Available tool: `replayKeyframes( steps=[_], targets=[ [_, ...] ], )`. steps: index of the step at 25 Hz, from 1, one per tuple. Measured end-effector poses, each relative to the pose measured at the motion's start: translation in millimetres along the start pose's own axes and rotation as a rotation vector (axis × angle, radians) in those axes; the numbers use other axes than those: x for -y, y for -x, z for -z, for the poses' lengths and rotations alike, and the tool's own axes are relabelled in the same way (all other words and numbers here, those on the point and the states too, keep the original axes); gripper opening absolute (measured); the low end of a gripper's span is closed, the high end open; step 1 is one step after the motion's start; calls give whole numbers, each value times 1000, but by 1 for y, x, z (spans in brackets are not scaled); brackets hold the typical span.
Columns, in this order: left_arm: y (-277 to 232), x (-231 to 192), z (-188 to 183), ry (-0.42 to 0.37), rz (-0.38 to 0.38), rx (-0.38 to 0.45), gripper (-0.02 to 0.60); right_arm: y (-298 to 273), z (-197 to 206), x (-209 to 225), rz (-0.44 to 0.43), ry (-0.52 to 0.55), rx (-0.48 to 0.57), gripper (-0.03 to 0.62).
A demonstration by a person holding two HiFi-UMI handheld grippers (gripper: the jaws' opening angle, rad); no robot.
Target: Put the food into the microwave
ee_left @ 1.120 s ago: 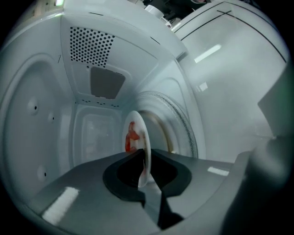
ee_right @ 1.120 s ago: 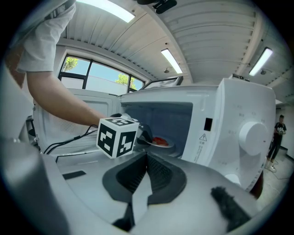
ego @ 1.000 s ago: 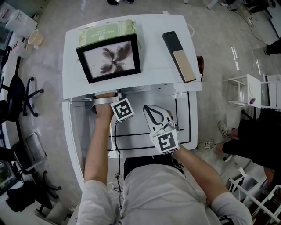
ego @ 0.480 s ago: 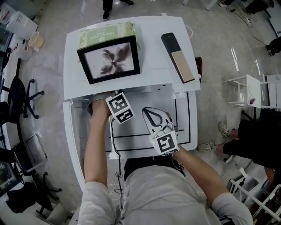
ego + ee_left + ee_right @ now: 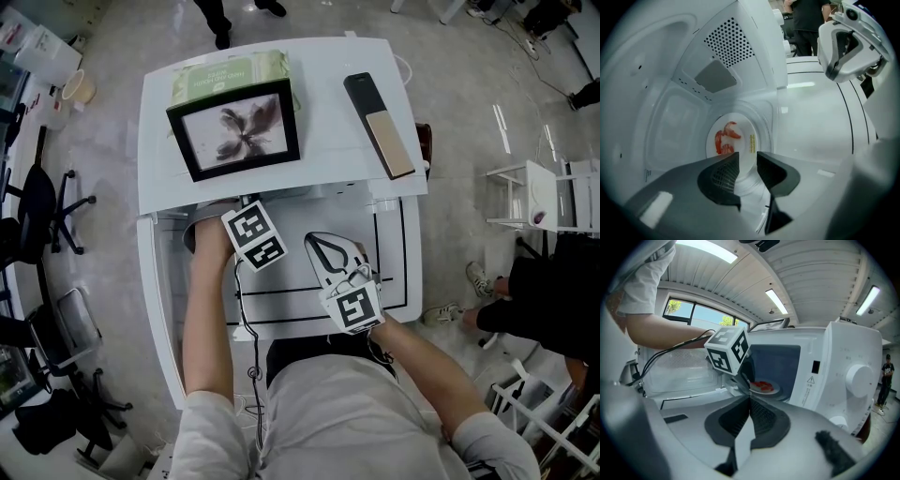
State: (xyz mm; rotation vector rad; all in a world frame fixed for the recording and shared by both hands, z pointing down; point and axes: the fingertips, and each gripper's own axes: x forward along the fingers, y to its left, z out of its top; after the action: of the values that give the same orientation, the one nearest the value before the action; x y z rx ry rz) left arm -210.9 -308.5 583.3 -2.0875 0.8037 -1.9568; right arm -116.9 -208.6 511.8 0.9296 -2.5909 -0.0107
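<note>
Microwave [image 5: 328,155] faces the near side. Its door [image 5: 679,369] is swung open at the left.

- On its top, left to right: green box [image 5: 230,70] at the far edge, black picture frame [image 5: 234,128] lying just in front of it, then a dark bar with a tan pad [image 5: 380,122], well apart from the frame.
- Left gripper [image 5: 747,158]: reached into the mouth of the cavity and angled down. Jaws have just been opening and now stand released, with a clear gap. Nothing is pressed by the pads.
- White plate [image 5: 744,133] sits on the turntable inside the cavity, just beyond the left jaw tips and not touching them. The food, red shrimp pieces [image 5: 724,140], lies on the plate's left half.
- Right gripper [image 5: 750,401]: outside the oven, over the white table [image 5: 394,281] near the open cavity, right of the left gripper. Jaws clenched together, with nothing between them.
- Control panel with a round knob [image 5: 860,378] on the microwave's right front.
</note>
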Motion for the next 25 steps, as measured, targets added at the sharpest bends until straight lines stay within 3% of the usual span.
replayKeyframes(
  steps=[3,11,18,25],
  targets=[
    [9,0,3,-7,-47,-15,117,1,-1,0,2,-2,2,9],
    [28,18,-1,6,-135,1,11,9,-7,0,-1,22,10,11],
    [56,31,-20,-10,-202,61,9,20,-15,-1,-5,46,28,9],
    [102,46,-48,37,-268,179,9,40,-24,-1,-4,72,52,9]
  ],
)
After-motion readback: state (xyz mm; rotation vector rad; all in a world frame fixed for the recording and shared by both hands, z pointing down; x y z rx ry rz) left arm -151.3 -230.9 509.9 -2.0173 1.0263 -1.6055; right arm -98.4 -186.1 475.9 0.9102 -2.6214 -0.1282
